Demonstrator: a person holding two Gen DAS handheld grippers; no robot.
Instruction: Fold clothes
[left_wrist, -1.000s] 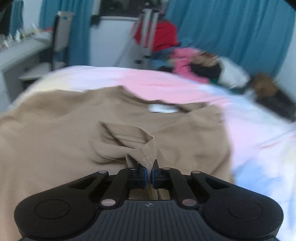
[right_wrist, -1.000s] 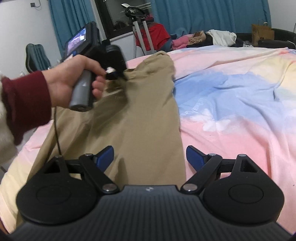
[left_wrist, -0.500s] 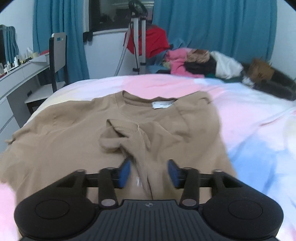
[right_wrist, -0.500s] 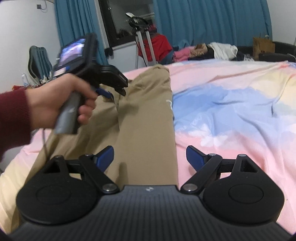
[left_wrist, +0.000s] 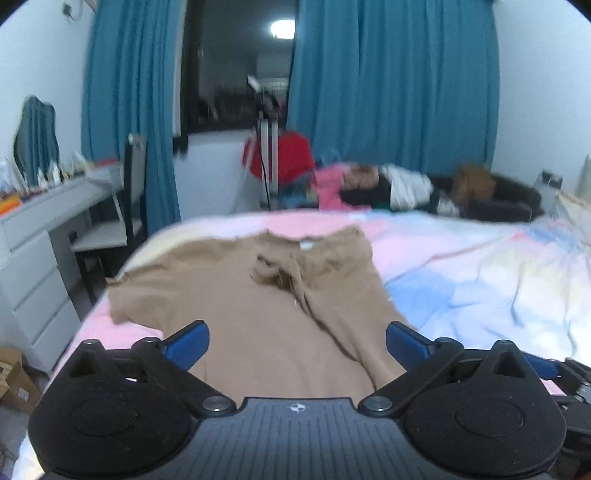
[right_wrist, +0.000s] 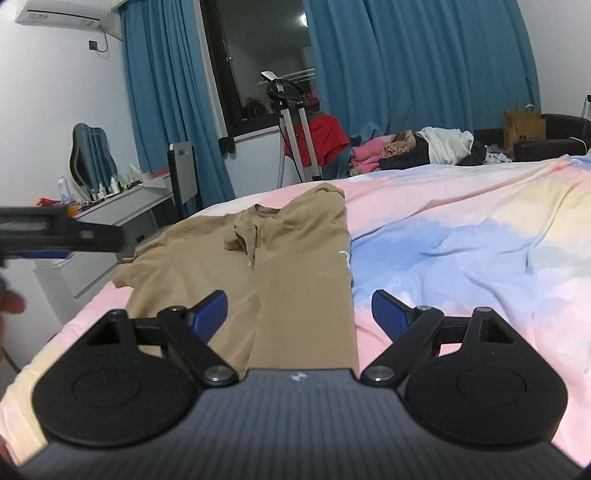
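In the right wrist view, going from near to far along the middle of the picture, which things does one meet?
Right hand-held gripper → tan shirt → pastel bedspread → pile of clothes → blue curtain.

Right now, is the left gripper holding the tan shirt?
No, the left gripper is open above the tan shirt, gripping nothing.

The near hem of the tan shirt is hidden behind the body of the left hand-held gripper, and in the right wrist view behind the right hand-held gripper. There, a dark blurred shape is cut off by the left edge. The small bottles on the bench are too small to tell apart. The left wrist view is blurred throughout.
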